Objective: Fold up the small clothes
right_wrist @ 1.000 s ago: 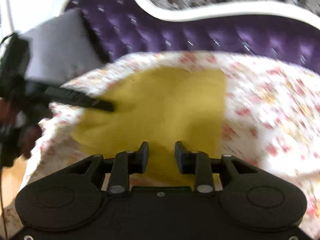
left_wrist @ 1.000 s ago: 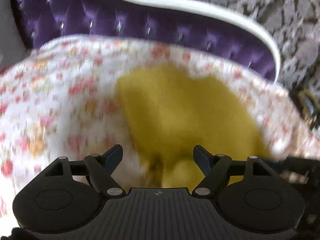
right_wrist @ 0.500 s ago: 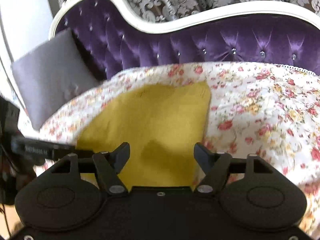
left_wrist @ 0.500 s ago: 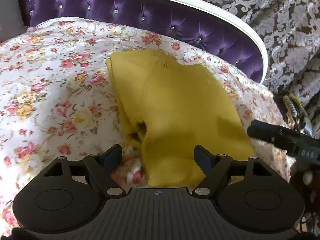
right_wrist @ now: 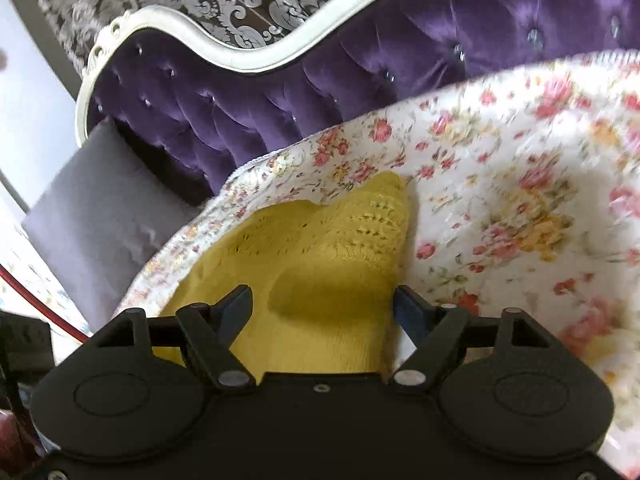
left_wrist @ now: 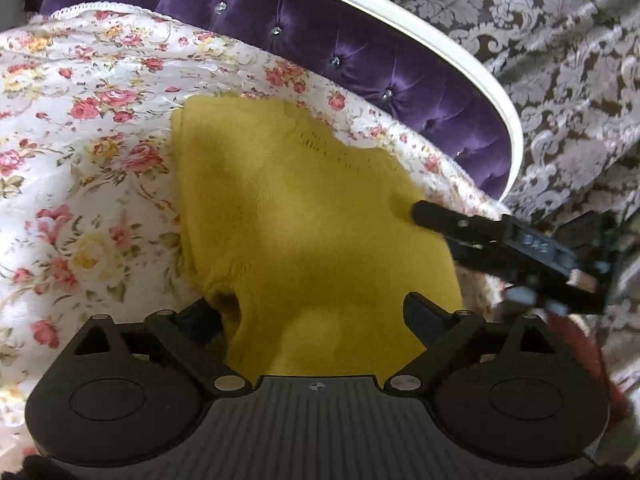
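Observation:
A yellow knit garment (left_wrist: 304, 216) lies folded on the flowered bedspread (left_wrist: 80, 128). My left gripper (left_wrist: 312, 308) hangs over its near edge with the jaws opening wide. The cloth lies between the fingers, but the pads do not press it. One finger of my right gripper (left_wrist: 430, 214) reaches in from the right over the garment's right edge. In the right wrist view the same garment (right_wrist: 320, 256) lies under my right gripper (right_wrist: 324, 296). Its jaws are opening, and they straddle the cloth without gripping it.
A purple tufted headboard (left_wrist: 360, 60) with a white frame curves behind the bed. A grey pillow (right_wrist: 96, 216) leans at the bed's left end in the right wrist view. Patterned curtains (left_wrist: 560, 60) hang behind. The bedspread's edge drops off at the right.
Both grippers have opened wider. The right gripper has swung sideways along the garment and rolled, and its finger now reaches over the cloth's right edge in the left wrist view.

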The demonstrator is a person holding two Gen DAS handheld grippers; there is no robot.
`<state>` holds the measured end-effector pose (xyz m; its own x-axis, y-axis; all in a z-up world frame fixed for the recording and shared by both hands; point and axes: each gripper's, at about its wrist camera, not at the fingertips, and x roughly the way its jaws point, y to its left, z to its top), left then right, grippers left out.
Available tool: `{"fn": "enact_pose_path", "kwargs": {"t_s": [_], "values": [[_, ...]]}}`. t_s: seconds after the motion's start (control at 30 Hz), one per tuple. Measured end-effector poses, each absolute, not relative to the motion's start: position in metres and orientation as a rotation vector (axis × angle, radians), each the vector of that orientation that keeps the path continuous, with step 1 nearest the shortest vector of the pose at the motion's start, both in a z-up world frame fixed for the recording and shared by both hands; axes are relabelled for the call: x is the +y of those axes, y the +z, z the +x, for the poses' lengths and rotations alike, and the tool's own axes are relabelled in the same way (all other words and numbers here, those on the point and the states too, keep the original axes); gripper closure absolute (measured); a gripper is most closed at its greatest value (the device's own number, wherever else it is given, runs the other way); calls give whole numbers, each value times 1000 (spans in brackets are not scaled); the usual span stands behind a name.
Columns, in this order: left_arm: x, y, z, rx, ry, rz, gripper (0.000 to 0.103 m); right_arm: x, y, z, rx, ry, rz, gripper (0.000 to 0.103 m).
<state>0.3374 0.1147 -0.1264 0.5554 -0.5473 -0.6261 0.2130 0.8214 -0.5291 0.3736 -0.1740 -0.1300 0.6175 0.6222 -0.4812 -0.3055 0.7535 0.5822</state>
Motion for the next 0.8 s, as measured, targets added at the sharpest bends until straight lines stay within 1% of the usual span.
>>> {"fn": "enact_pose_path", "kwargs": {"t_s": [0.1,0.2,0.23,0.27,0.3,0.33,0.37,0.4,0.5,0.7,0.8], "values": [[115,-128,340,860,-476,-459,7,-174,-138,381,698,598,545,17],[116,-130,338,849,-494,-488,8,-173,-141,388,685,628,590,16],[116,-130,338,849,-504,-497,9,-172,-141,389,684,635,592,17],[117,-131,337,850,-518,-506,14,-171,-140,390,689,641,585,25],[118,-131,336,854,-528,-517,19,-169,-140,391,699,642,577,41],[119,-132,335,861,-529,-529,32,-168,-142,393,715,638,571,49],[120,-133,334,869,-525,-543,56,-167,-144,394,731,627,563,54],[120,-135,334,881,-518,-553,83,-167,-144,394,740,620,558,55],[117,-138,333,901,-529,-546,85,-164,-137,390,742,586,533,57],[115,-108,318,870,-548,-509,86,-161,-108,372,749,543,529,61],[117,-96,298,870,-573,-505,86,-162,-96,351,765,542,557,61]]}}
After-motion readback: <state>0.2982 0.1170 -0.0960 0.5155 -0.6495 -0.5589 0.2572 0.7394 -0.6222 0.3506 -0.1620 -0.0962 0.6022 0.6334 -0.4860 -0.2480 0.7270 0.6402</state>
